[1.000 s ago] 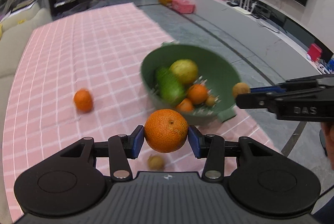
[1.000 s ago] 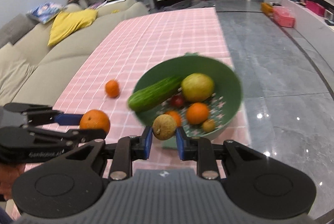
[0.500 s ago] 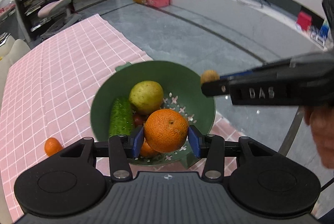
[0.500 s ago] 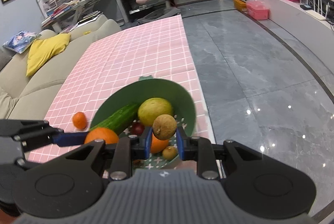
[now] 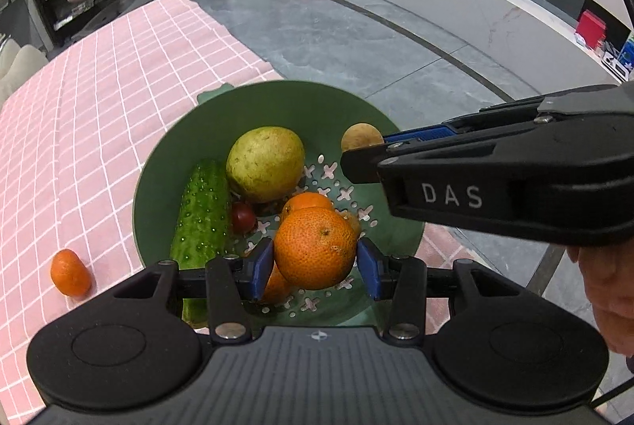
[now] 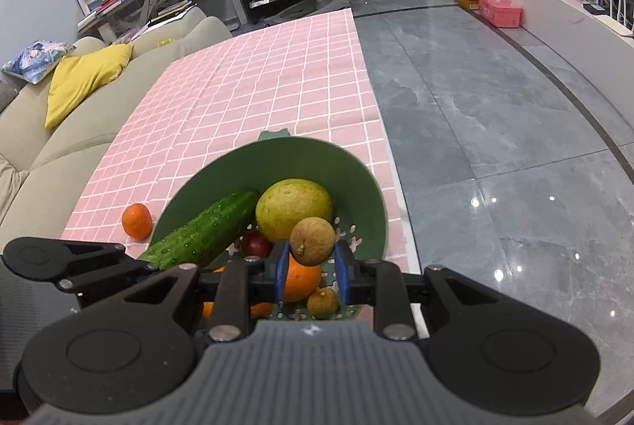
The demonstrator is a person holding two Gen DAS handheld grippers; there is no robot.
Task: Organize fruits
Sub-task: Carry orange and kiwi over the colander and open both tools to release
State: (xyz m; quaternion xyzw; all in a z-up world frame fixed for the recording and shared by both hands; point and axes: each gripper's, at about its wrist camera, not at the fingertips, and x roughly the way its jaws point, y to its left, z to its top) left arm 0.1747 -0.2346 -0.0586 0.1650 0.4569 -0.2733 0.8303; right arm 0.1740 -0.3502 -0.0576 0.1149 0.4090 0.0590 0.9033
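My left gripper [image 5: 316,262] is shut on a large orange [image 5: 316,246] and holds it over the near side of the green bowl [image 5: 285,104]. My right gripper [image 6: 311,262] is shut on a small brown fruit [image 6: 312,241], also above the bowl [image 6: 356,187]; that fruit shows in the left wrist view [image 5: 358,136]. In the bowl lie a cucumber [image 5: 200,215], a yellow-green pear [image 5: 265,163], a small dark red fruit [image 5: 242,217], oranges [image 5: 307,201] and another brown fruit [image 6: 323,302]. A small mandarin [image 5: 70,272] lies on the pink checked cloth left of the bowl.
The bowl stands near the right edge of the cloth-covered table [image 6: 257,88]; grey floor [image 6: 495,108] lies beyond. A beige sofa [image 6: 51,147] with a yellow cushion runs along the table's left side. The right gripper's body [image 5: 515,179] crosses the left wrist view.
Both grippers have moved in over the bowl with their fruits still held. The bowl now sits directly beneath both.
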